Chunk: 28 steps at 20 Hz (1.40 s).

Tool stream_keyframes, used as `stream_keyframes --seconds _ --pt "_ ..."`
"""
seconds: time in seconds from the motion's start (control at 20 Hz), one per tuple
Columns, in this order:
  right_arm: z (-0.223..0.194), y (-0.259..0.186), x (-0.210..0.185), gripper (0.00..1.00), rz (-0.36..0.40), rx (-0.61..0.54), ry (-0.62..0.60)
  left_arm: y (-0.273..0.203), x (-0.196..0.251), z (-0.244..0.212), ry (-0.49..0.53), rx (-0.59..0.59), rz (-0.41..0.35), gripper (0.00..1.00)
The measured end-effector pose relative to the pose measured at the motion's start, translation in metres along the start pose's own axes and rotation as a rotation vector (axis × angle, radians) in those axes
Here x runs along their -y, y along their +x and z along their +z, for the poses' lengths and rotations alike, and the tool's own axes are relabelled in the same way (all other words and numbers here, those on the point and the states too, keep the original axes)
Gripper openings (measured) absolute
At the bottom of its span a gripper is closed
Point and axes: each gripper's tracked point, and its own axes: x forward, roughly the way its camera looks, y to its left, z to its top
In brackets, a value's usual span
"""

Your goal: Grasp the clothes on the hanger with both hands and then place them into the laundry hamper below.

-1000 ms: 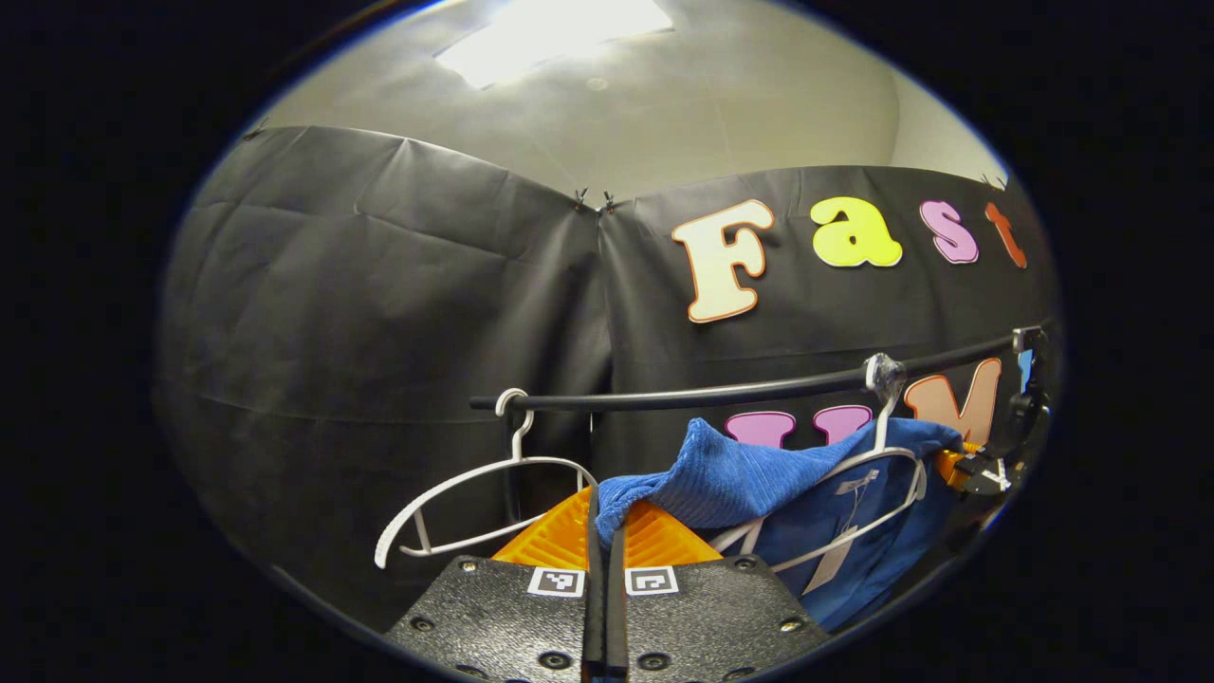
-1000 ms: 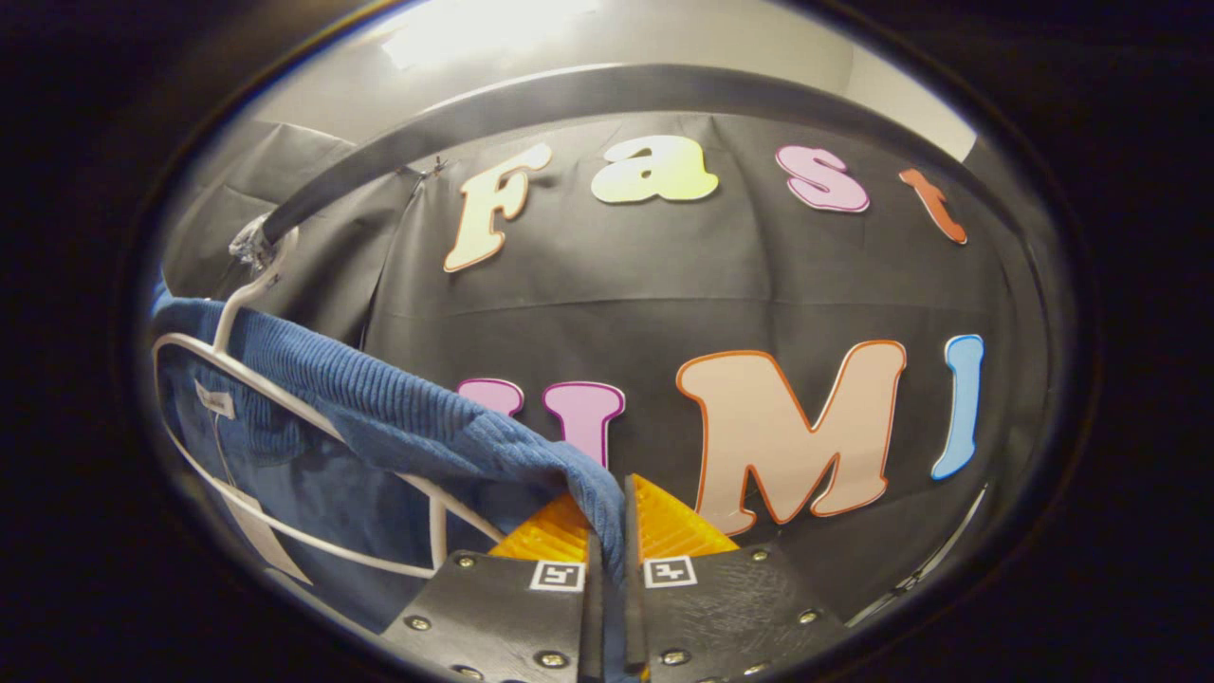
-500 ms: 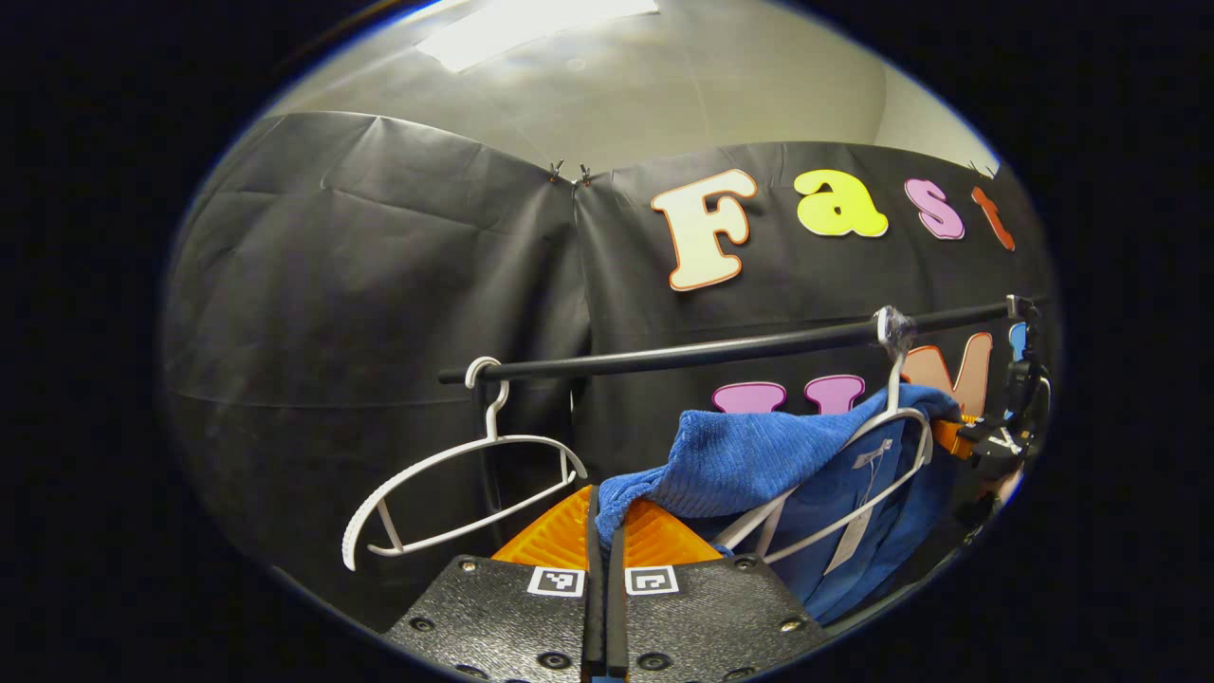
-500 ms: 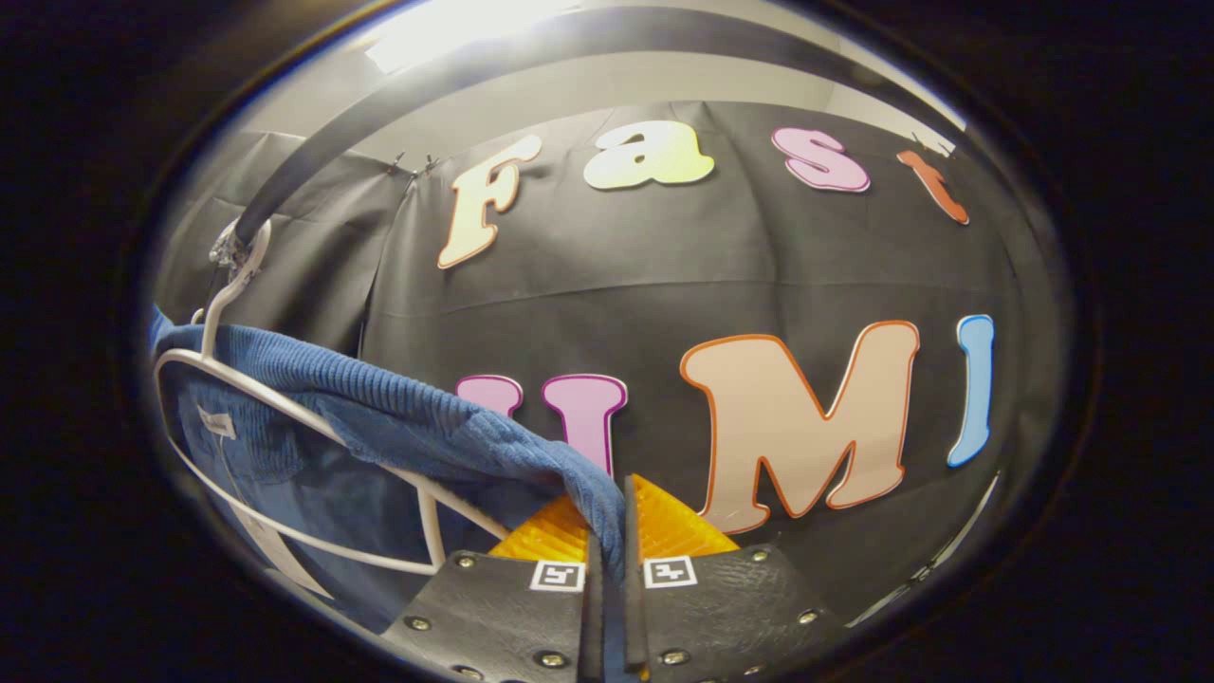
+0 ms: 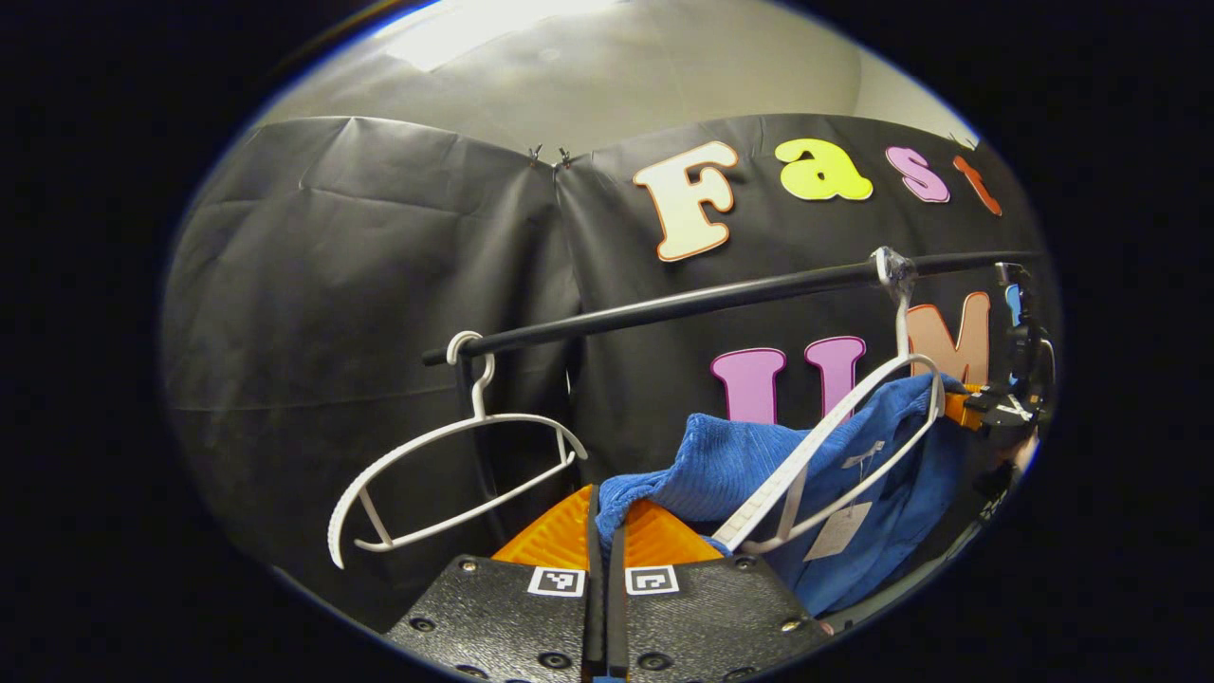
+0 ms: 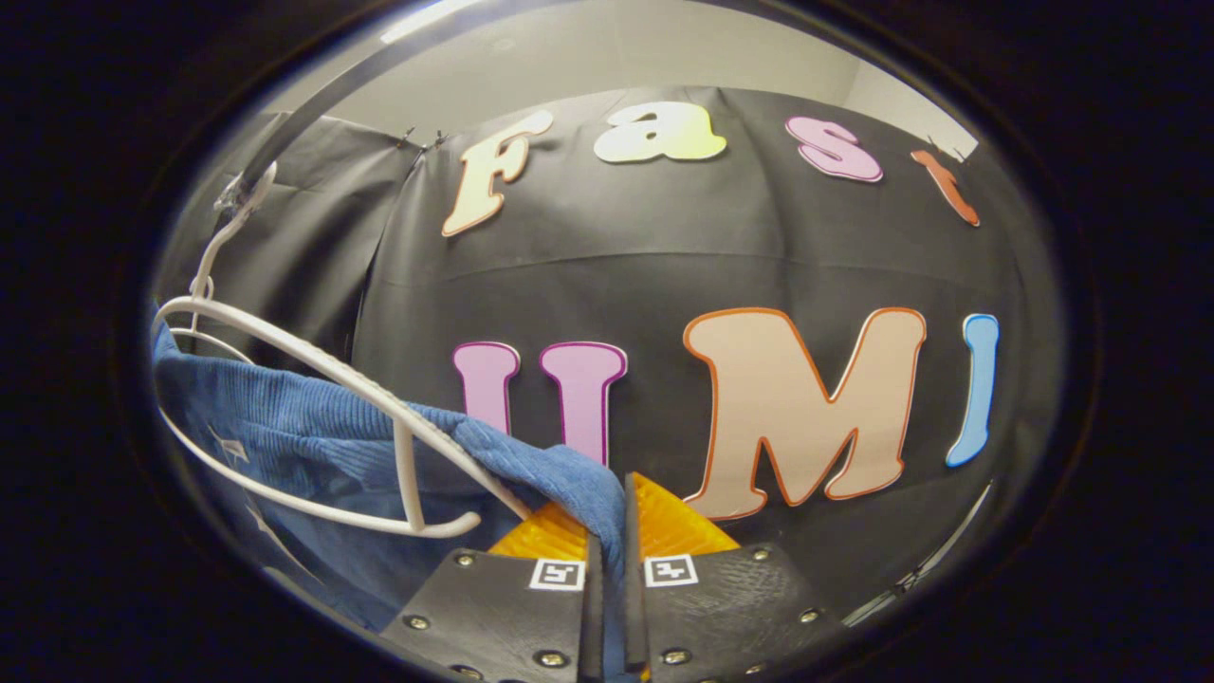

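Blue ribbed cloth is pinched in each closed hand-held gripper: the left hand-held gripper (image 5: 604, 531) and the right hand-held gripper (image 6: 607, 531) both clamp an edge of one garment (image 5: 759, 465). At 2 o'clock it droops below its hanger (image 5: 825, 455), whose arm could snag the cloth and wrench the rail (image 5: 664, 308). Count: two grippers, one garment, two hangers, one of them a bare hanger (image 5: 446, 474) at 10 o'clock, and one rail.

Black rail (image 5: 683, 304) with two white hangers (image 5: 446, 474) hooked on.
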Motion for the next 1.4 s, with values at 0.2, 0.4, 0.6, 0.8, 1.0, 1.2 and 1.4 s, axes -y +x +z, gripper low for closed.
stream_keyframes --seconds 0.2,0.4,0.6,0.8,1.0,1.2,1.4 --pt "-0.006 -0.001 0.0 0.09 0.004 -0.013 -0.012 -0.003 0.0 -0.015 -0.021 -0.019 -0.008 0.01" --pt "-0.012 0.0 0.0 0.09 0.006 -0.025 -0.019 -0.007 -0.001 -0.026 -0.039 -0.037 -0.007 0.01" --pt "-0.024 -0.007 -0.002 0.09 0.015 -0.059 -0.026 -0.014 -0.003 -0.044 -0.059 -0.072 -0.001 0.01" --pt "-0.042 -0.024 -0.003 0.09 0.013 -0.096 -0.018 -0.024 0.0 -0.065 -0.07 -0.11 0.006 0.01" --pt "-0.063 -0.027 -0.001 0.09 0.004 -0.134 -0.026 -0.032 0.005 -0.084 -0.087 -0.143 0.011 0.01" --pt "-0.087 -0.042 0.0 0.08 -0.007 -0.176 -0.039 -0.041 0.01 -0.099 -0.077 -0.175 0.014 0.01" --pt "-0.109 -0.056 0.001 0.09 -0.008 -0.221 -0.05 -0.05 0.024 -0.107 -0.01 -0.19 -0.013 0.01"
